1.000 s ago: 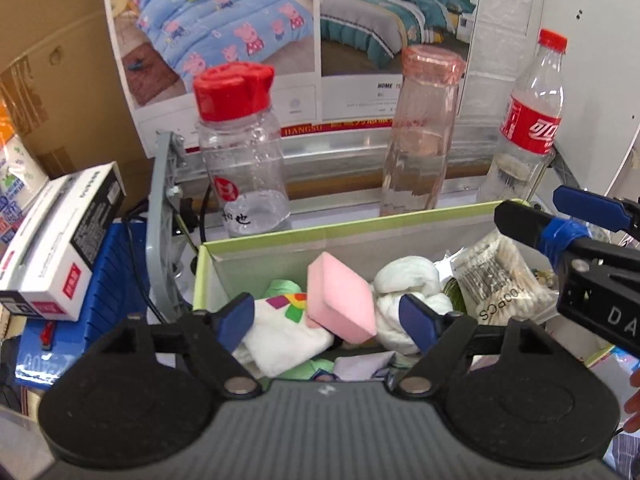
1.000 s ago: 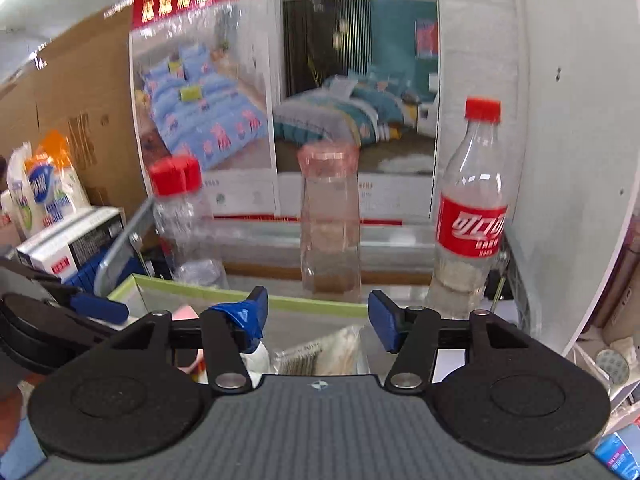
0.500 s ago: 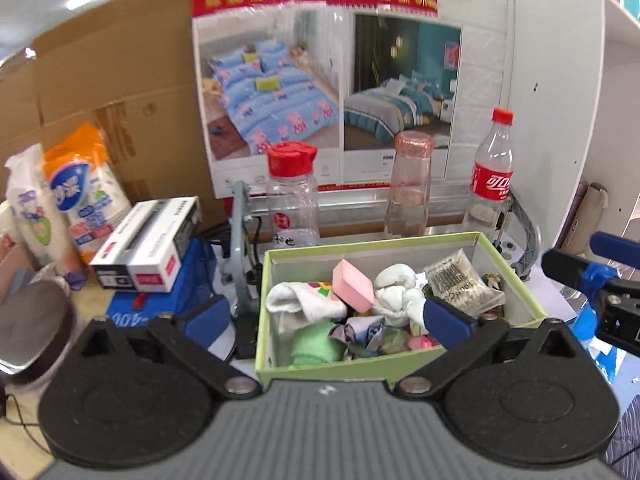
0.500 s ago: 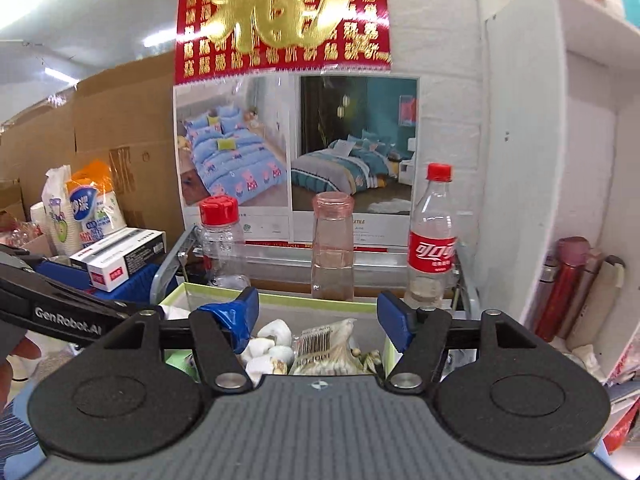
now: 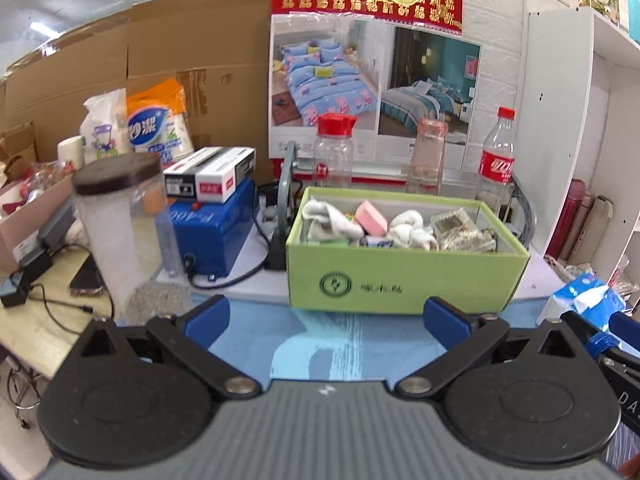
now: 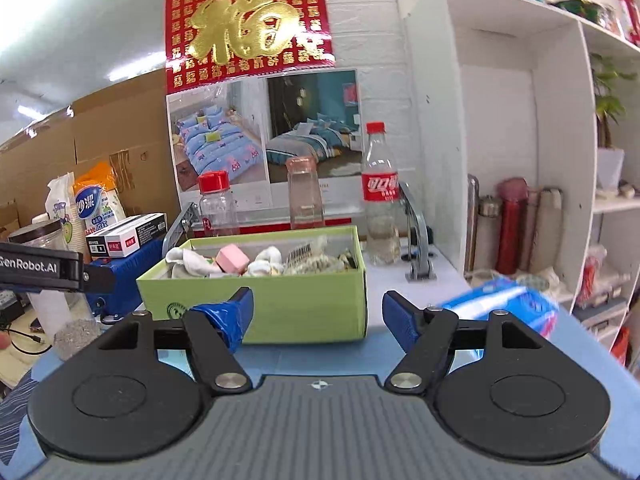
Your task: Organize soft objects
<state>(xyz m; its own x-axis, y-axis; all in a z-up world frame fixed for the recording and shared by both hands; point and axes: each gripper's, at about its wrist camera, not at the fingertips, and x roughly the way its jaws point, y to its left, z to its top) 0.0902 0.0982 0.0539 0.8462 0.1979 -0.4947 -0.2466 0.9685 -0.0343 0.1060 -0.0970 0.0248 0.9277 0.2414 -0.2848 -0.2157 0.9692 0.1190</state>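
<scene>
A green box stands on the blue mat and holds soft things: a white sock, a pink sponge, a white rolled cloth and a clear packet. My left gripper is open and empty, held back in front of the box. My right gripper is open and empty, also in front of the box. The left gripper's arm shows at the left of the right wrist view.
Behind the box stand a red-capped jar, a pink-capped bottle and a cola bottle. A tall clear jar and a blue device are at left. A blue tissue pack lies at right by white shelves.
Both grippers have pulled back and up from over the box, so the whole box now shows ahead. Both stay open and empty.
</scene>
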